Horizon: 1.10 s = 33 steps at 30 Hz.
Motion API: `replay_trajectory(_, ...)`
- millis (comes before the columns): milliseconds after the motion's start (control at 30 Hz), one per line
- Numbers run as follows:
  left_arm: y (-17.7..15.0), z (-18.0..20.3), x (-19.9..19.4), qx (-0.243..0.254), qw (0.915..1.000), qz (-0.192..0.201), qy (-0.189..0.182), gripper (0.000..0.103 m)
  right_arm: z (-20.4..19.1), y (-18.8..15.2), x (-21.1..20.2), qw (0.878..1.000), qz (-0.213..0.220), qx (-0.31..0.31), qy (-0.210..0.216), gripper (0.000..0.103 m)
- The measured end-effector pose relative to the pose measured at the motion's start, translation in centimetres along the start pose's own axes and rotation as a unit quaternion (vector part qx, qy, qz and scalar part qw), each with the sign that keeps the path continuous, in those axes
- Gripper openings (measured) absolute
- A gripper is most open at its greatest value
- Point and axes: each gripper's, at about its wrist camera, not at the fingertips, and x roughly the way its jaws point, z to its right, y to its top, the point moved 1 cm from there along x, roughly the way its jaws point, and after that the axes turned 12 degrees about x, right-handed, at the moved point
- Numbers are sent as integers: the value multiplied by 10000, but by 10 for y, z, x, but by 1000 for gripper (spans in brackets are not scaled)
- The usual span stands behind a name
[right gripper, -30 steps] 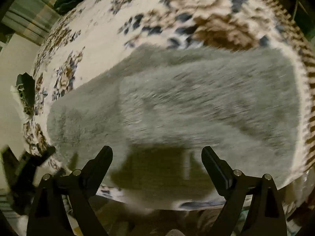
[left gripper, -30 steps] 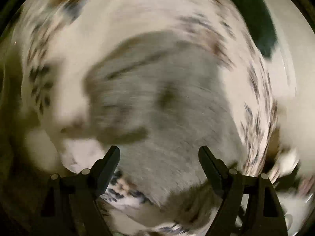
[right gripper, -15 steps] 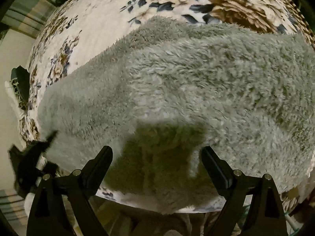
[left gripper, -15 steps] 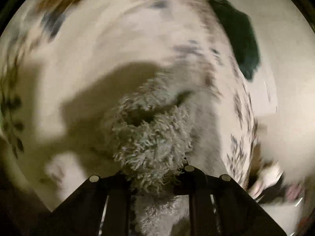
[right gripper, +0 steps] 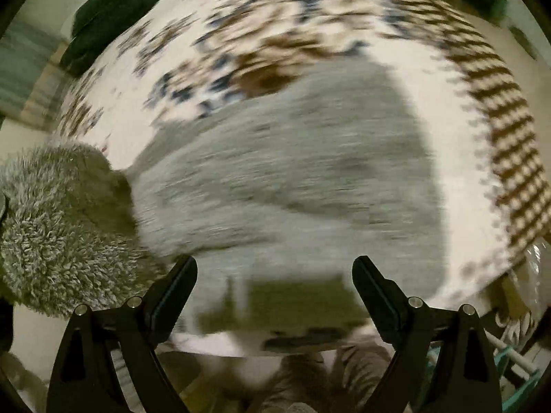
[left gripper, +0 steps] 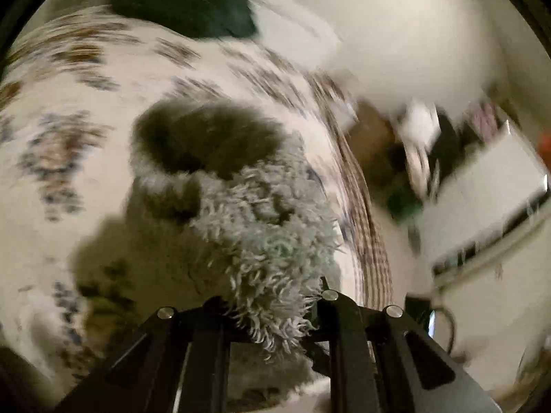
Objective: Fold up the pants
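The grey fleece pants (right gripper: 292, 179) lie on a floral bedspread (right gripper: 241, 27). My left gripper (left gripper: 272, 313) is shut on one end of the pants (left gripper: 268, 241) and holds it lifted above the bed. That lifted end shows as a fuzzy bunch at the left of the right wrist view (right gripper: 58, 227). My right gripper (right gripper: 273, 275) is open and empty, just above the near edge of the pants.
A dark green pillow (left gripper: 186, 7) lies at the far end of the bed. The bedspread's brown striped border (right gripper: 509, 137) marks the right edge. White furniture (left gripper: 482, 206) and clutter stand beyond the bed. A teal basket (right gripper: 516, 371) sits below the right edge.
My left gripper closed on the pants end and has lifted and swung it toward the right side. My right gripper stayed open and shifted over the pants.
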Motion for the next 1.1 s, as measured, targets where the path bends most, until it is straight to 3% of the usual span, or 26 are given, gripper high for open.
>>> replay_trajectory(100,-14,35,56,323,9972,-636,-229,12,50,13,-7,9992,46,355,-183,94)
replay_trajectory(267,-36,71,125,517,9822,-1807,-12,18,115,25,-5,9967,-47,734,-330,94)
replay_trajectory(300,-38,75,126,466,9812,-1872,-20,23,124,28,-5,9964,-76,812,-249,94)
replay_trajectory(367,-36,82,118,459,9829,-1774,-178,50,134,34,-6,9952,-103,971,38,94)
replay_trajectory(400,-33,81,117,457,9823,-1800,-240,71,140,39,-8,9940,-91,1059,242,94)
replay_trajectory(433,-32,82,112,453,9820,-1820,-242,77,144,44,-11,9934,-65,1093,342,94)
replay_trajectory(500,-29,83,93,356,9838,-1742,-224,81,145,56,-14,9913,-76,1155,633,94)
replay_trajectory(633,-20,52,56,108,9898,-1391,276,82,105,81,-19,9888,-217,701,1303,94)
replay_trajectory(667,-18,39,43,9,9899,-1280,613,82,94,84,-19,9888,-249,514,1380,94)
replay_trajectory(833,-23,-20,22,-452,9810,-1262,1405,82,14,100,4,9839,-517,-786,1519,94)
replay_trajectory(967,-29,-55,20,-788,9730,-1270,1756,82,-26,100,33,9739,-1038,-1036,1732,94)
replay_trajectory(1000,-30,-59,19,-822,9716,-1261,1827,82,-32,95,39,9754,-1103,-1106,1558,87)
replay_trajectory(1033,-31,-62,18,-843,9710,-1250,1854,82,-37,91,41,9782,-1016,-1242,1318,54)
replay_trajectory(1067,-32,-65,18,-866,9709,-1253,1849,82,-38,87,39,9817,-885,-1331,1037,33)
replay_trajectory(1100,-32,-66,18,-891,9706,-1257,1847,82,-35,83,32,9832,-812,-1260,1043,29)
